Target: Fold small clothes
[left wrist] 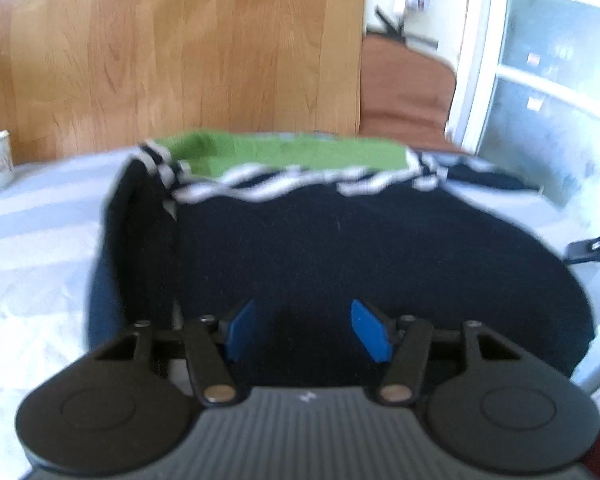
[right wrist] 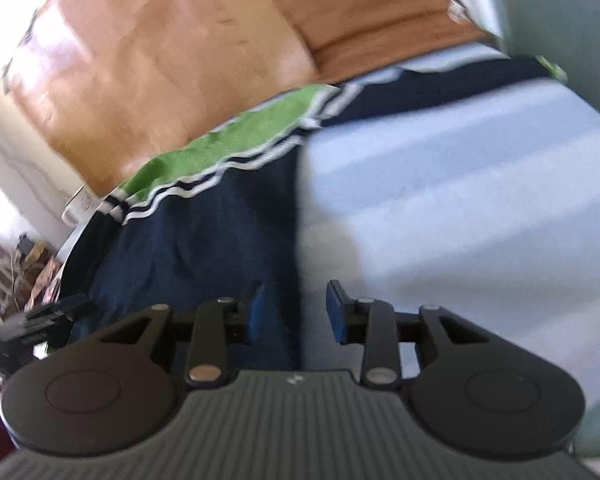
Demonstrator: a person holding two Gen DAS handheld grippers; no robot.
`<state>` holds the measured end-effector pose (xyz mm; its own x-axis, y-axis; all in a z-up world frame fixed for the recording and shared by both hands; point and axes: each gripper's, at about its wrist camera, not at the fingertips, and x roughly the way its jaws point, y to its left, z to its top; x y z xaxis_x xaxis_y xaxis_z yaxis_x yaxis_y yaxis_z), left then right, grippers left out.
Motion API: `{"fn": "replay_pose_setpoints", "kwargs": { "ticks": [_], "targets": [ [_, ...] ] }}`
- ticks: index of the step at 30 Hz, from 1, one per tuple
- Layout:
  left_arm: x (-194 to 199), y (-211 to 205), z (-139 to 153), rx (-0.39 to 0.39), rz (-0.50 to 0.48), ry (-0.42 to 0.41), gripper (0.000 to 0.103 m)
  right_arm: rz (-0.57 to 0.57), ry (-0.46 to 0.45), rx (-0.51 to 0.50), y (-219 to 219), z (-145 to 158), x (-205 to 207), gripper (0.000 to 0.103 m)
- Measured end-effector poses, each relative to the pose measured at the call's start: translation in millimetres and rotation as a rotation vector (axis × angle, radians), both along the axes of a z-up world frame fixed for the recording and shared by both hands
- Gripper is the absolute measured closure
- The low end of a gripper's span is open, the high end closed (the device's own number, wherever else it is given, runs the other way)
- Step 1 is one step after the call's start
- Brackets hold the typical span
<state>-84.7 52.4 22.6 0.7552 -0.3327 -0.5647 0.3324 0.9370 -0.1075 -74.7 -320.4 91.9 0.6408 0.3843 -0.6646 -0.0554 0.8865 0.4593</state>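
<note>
Both grippers, left (left wrist: pixel 302 330) and right (right wrist: pixel 296 312), hung apart over the navy garment (left wrist: pixel 340 248); looked soft, light, best pinched at near hem

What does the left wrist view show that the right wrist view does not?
Only the left wrist view shows the glass door and the left gripper, open over the dark cloth. Only the right wrist view shows the clutter on the floor and the right gripper, open at the garment's edge. Both show the garment with its green band, the striped sheet and the wooden board.
</note>
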Motion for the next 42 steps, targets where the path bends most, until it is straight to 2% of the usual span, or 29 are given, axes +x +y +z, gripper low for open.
{"fn": "replay_pose_setpoints", "kwargs": {
  "ticks": [2, 5, 9, 13, 17, 22, 24, 26, 28, 30, 34, 36, 39, 42],
  "targets": [
    [-10.7, 16.3, 12.3, -0.03, 0.04, -0.057, 0.046, 0.065, -0.027, -0.028, 19.4, 7.3, 17.0, 0.066],
    [-22.5, 47.5, 24.1, -0.072, 0.159, -0.114, 0.041, 0.193, -0.052, -0.046, 62.8, 16.5, 49.4, 0.066],
    [-34.9, 94.1, 26.0, -0.17, 0.307, -0.117, 0.04, 0.406, -0.081, -0.046, 143.0, 25.5, 86.6, 0.065],
    [-46.4, 140.6, 22.4, -0.262, 0.426, -0.107, 0.041, 0.627, -0.118, -0.053, 243.5, 28.3, 106.5, 0.062],
    [-58.1, 160.6, 15.6, -0.29, 0.459, -0.108, 0.041, 0.742, -0.094, -0.048, 320.2, 20.7, 123.7, 0.056],
    [-68.0, 160.9, 8.0, -0.302, 0.433, -0.117, 0.041, 0.789, 0.044, -0.025, 375.1, -11.1, 143.7, 0.056],
    [-66.7, 161.8, 5.7, -0.303, 0.428, -0.111, 0.041, 0.839, 0.106, -0.005, 383.0, -16.5, 142.7, 0.099],
    [-63.5, 164.4, 4.1, -0.308, 0.432, -0.102, 0.041, 0.868, 0.08, -0.03, 378.4, 0.3, 139.9, 0.097],
    [-59.2, 163.9, 4.2, -0.313, 0.43, -0.099, 0.041, 0.89, -0.02, -0.09, 363.8, 31.6, 141.2, 0.097],
    [-51.5, 162.5, 6.3, -0.304, 0.417, -0.103, 0.04, 0.885, -0.129, -0.194, 339.1, 66.2, 145.5, 0.097],
    [-17.9, 155.0, 14.9, -0.285, 0.392, -0.099, 0.04, 0.814, -0.249, -0.475, 289.7, 113.2, 158.6, 0.097],
    [8.2, 149.1, 20.1, -0.293, 0.38, -0.09, 0.04, 0.777, -0.279, -0.616, 272.1, 118.5, 167.2, 0.097],
    [55.5, 135.0, 23.3, -0.291, 0.357, -0.073, 0.04, 0.731, -0.313, -0.8, 252.3, 111.0, 182.6, 0.097],
    [108.4, 115.3, 22.0, -0.295, 0.313, -0.034, 0.039, 0.704, -0.317, -0.891, 237.6, 98.0, 205.3, 0.097]
  ]
}}
